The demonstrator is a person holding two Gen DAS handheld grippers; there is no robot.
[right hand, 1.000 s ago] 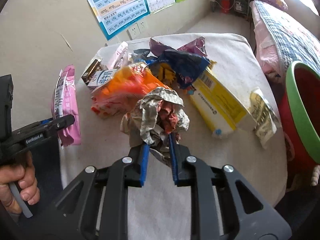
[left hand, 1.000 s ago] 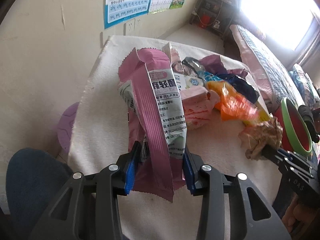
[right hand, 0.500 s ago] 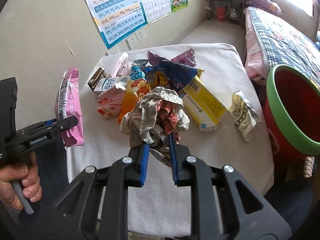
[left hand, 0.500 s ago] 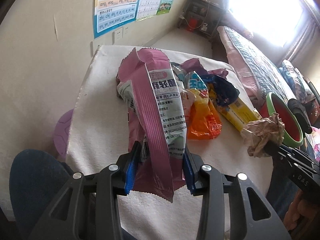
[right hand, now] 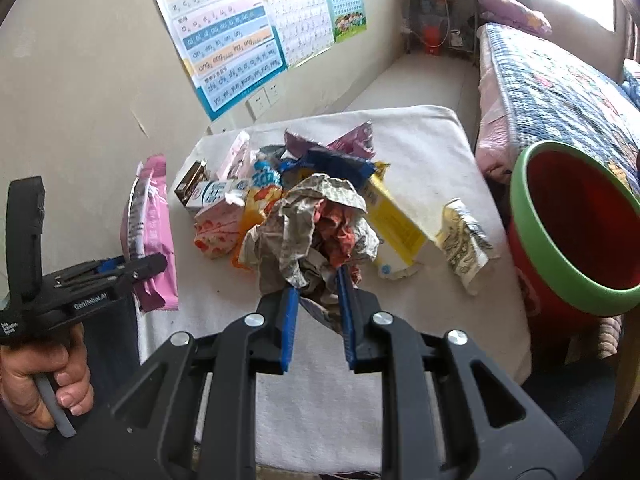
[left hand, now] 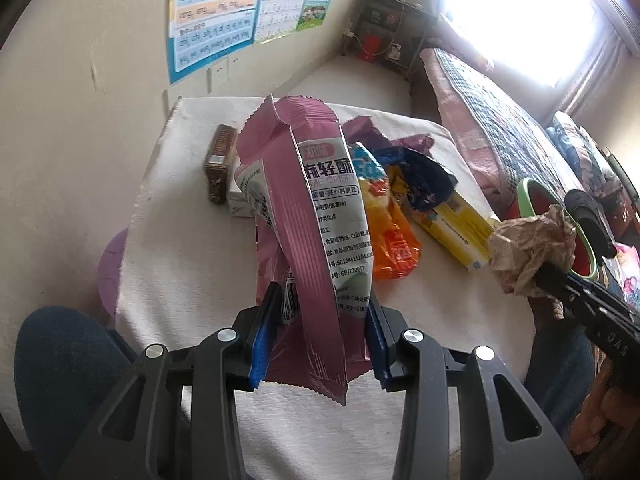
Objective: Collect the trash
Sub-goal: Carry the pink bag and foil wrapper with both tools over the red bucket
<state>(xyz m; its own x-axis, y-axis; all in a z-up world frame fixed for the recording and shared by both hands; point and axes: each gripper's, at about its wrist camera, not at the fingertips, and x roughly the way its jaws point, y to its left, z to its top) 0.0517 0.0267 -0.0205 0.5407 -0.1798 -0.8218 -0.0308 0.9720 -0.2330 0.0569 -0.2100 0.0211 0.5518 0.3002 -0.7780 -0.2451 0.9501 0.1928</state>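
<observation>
1. Person's left hand [right hand: 44,380]: fist wrapped round a grey trigger at the lower left of the right wrist view; nails face the camera.
2. Left gripper [left hand: 320,332]: angled down toward the table; blue pads clamped on either side of the pink snack wrapper [left hand: 316,216].
3. Pink snack wrapper: held upright above the table, clear of the cloth; its crimped upper end curls over and its lower end hangs below the pads.
4. Table [right hand: 420,144]: covered in white cloth; carries the loose trash.
5. Trash pile [right hand: 280,184]: brown carton, small white box, orange packet, dark blue wrapper and yellow box, lying touching or overlapping at the middle of the table.
6. Crumpled paper ball [right hand: 316,228]: gripped by its lower folds and held above the table, in front of the pile.
7. Right gripper [right hand: 318,312]: pointed downward; blue pads drawn close together, clamped on the paper ball.
8. Printed wrapper [right hand: 466,240]: lying alone near the table's right edge.
9. Red bin [right hand: 572,216]: green-rimmed, open, just beside the table's right edge.
</observation>
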